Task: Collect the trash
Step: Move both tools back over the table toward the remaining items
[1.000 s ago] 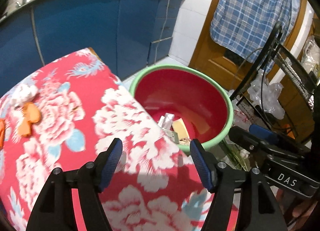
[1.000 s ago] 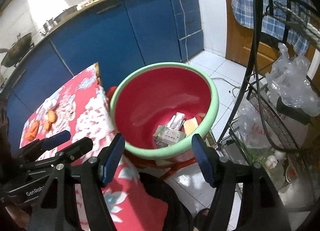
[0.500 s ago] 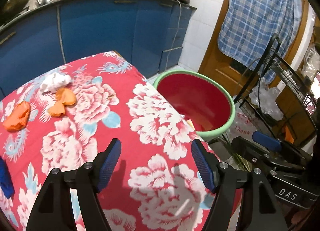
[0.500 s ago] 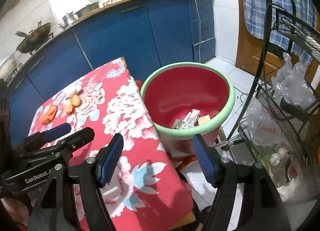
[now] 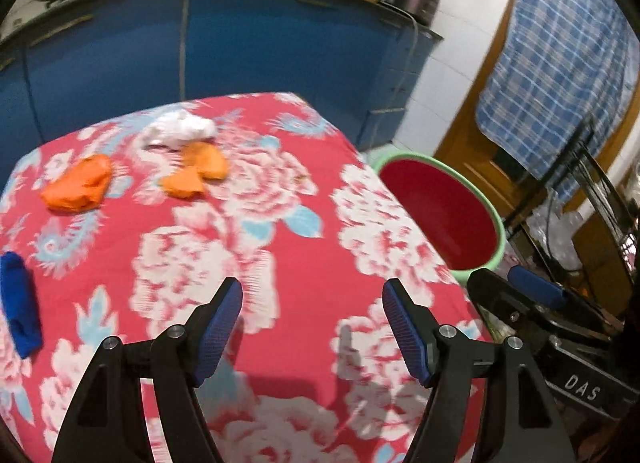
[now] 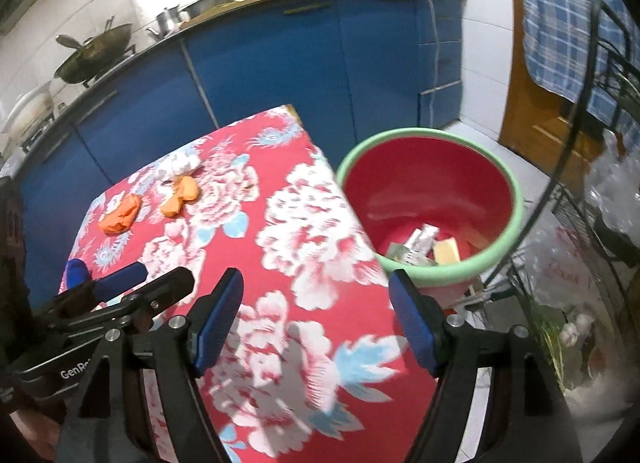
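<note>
A red basin with a green rim [image 6: 430, 143] stands beside the table's right edge; it also shows in the left wrist view [image 5: 492, 223]. Wrappers and a yellow piece [image 6: 424, 247] lie in it. On the red floral tablecloth [image 5: 304, 263] lie a crumpled white tissue [image 5: 180, 129], two orange scraps [image 5: 78, 183] [image 5: 198, 171] and a blue item [image 5: 18, 303]. The scraps also show in the right wrist view [image 6: 120, 215] [image 6: 180, 195]. My left gripper [image 5: 312, 319] is open and empty above the cloth's near part. My right gripper [image 6: 316, 311] is open and empty above the table's right edge.
Blue kitchen cabinets [image 5: 200, 43] run behind the table, with pots and a wok [image 6: 96, 55] on top. A black wire rack [image 6: 600, 183] with plastic bags [image 6: 624, 167] stands right of the basin. A wooden door with a checked cloth [image 5: 560, 43] is at far right.
Both grippers have pulled back and up from over the basin toward the table. The basin has receded to the right and more of the tablecloth and its scraps has come into view.
</note>
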`<state>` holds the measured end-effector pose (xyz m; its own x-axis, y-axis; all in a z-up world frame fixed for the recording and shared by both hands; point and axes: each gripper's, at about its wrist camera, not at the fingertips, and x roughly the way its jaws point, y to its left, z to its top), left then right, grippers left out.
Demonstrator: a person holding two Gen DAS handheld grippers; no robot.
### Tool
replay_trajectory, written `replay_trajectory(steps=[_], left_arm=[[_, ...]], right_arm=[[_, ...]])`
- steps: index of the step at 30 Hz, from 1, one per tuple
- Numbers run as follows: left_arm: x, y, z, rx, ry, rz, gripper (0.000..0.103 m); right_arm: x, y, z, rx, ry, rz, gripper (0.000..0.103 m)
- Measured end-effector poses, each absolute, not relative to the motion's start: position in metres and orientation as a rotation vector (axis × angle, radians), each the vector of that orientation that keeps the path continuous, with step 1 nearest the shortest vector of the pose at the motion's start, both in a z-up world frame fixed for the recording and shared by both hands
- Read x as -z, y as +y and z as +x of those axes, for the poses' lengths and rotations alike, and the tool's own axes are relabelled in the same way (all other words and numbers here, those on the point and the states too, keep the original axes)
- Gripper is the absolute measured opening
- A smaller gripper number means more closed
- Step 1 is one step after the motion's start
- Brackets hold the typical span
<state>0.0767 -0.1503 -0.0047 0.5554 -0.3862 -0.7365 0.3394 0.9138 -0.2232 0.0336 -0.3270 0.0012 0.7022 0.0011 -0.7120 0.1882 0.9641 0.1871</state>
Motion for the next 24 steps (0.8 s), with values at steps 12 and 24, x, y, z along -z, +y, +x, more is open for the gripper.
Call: replay_trajectory(steps=[12,24], left_arm=[[0.01,-0.061,0.076,0.217,0.869,-0.111,0.074],[0.013,0.021,0.064,0.087,0.837,-0.189,0.074]], right_arm=[[0.007,-0.256,0.072,-0.065,0.821,0.214,0.076],[0.021,-0.182,0.111,-0.219,0.857,0.188,0.076]])
